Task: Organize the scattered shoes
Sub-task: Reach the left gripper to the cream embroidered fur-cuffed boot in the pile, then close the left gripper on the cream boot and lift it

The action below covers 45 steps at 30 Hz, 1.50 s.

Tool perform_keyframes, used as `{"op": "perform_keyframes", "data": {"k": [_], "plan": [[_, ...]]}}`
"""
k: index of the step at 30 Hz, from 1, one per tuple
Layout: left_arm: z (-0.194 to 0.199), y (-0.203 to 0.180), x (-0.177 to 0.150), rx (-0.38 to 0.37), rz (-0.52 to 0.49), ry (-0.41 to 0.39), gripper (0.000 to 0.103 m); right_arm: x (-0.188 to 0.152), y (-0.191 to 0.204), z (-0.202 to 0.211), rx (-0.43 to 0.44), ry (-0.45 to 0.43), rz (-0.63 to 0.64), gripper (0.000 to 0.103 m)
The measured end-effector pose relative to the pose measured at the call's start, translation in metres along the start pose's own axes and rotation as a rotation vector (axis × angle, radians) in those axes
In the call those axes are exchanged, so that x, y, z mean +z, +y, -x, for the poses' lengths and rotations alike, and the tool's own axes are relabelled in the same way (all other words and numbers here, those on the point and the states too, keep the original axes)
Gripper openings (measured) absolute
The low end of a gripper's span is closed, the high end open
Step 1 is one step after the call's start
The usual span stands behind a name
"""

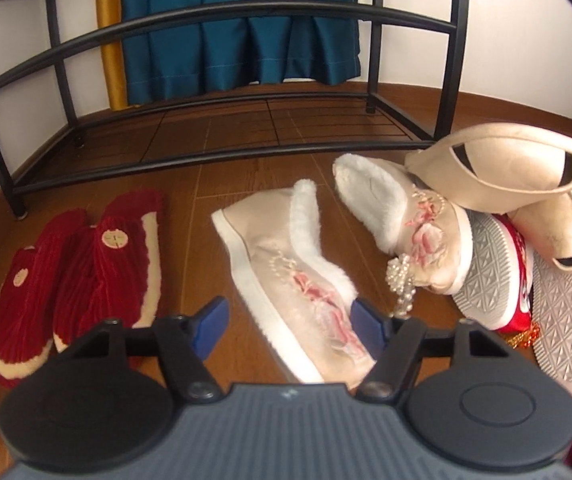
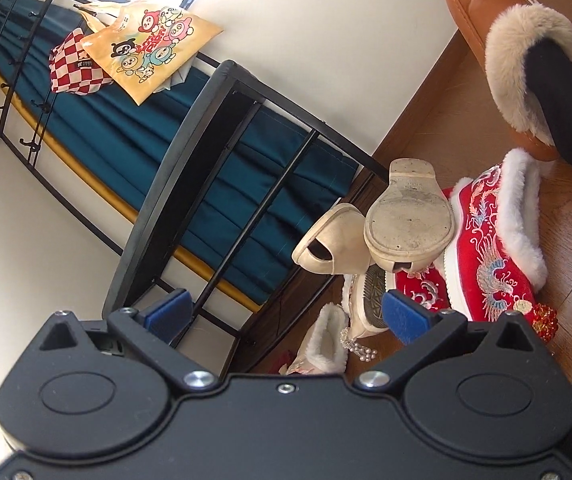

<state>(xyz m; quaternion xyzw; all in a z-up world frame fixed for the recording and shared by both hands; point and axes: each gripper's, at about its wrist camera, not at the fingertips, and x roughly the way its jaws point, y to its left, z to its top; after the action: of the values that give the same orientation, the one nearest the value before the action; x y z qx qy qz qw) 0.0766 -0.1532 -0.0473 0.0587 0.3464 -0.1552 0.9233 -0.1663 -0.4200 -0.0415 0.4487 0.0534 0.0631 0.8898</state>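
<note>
Shoes mostly unsorted: red corduroy slippers (image 1: 74,276) sit paired at lower left on the wood floor (image 1: 190,184); one beige fur-trimmed shoe (image 1: 294,280) lies on its side at centre, its mate (image 1: 410,220) heaped at right with beige heels (image 1: 498,164) and red embroidered shoes (image 2: 490,248). Black metal rack (image 1: 214,128) looks bare on its bottom shelf, so I judge placing has hardly begun. Left tool (image 1: 290,320) spread, straddling the centre shoe without pinching; right tool (image 2: 286,312) spread, empty; white walls, teal curtain (image 1: 238,20) behind.

Two red corduroy slippers (image 1: 74,276) at nine o'clock; two fur-trimmed beige boots (image 1: 298,280) at centre; two beige peep-toe heels (image 1: 498,168) at two o'clock; two red embroidered shoes (image 2: 494,248) at three o'clock; one black rack (image 1: 222,32) at twelve; two bags (image 2: 146,40).
</note>
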Motion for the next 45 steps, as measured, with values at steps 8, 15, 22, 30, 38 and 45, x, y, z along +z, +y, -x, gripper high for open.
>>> {"op": "perform_keyframes", "data": {"k": [8, 15, 22, 30, 38, 45], "plan": [[-0.024, -0.003, 0.001, -0.003, -0.012, 0.04, 0.068, -0.002, -0.002, -0.005, 0.004, 0.02, -0.009, 0.103], [-0.041, -0.003, 0.002, 0.016, 0.003, 0.095, 0.087, -0.001, -0.002, -0.007, 0.003, 0.028, -0.016, 0.103], [-0.041, -0.009, 0.0, -0.05, -0.007, 0.101, 0.058, -0.001, -0.004, -0.008, 0.003, 0.031, -0.027, 0.103], [-0.022, 0.019, -0.004, -0.092, 0.132, 0.093, 0.044, -0.002, -0.004, -0.009, 0.008, 0.034, -0.032, 0.103], [0.012, 0.048, -0.017, -0.099, 0.198, 0.059, 0.041, -0.002, -0.001, -0.009, 0.006, 0.04, -0.023, 0.103], [0.047, 0.04, -0.031, -0.083, 0.113, 0.017, 0.04, -0.004, 0.004, -0.012, -0.005, 0.084, -0.009, 0.103]]}}
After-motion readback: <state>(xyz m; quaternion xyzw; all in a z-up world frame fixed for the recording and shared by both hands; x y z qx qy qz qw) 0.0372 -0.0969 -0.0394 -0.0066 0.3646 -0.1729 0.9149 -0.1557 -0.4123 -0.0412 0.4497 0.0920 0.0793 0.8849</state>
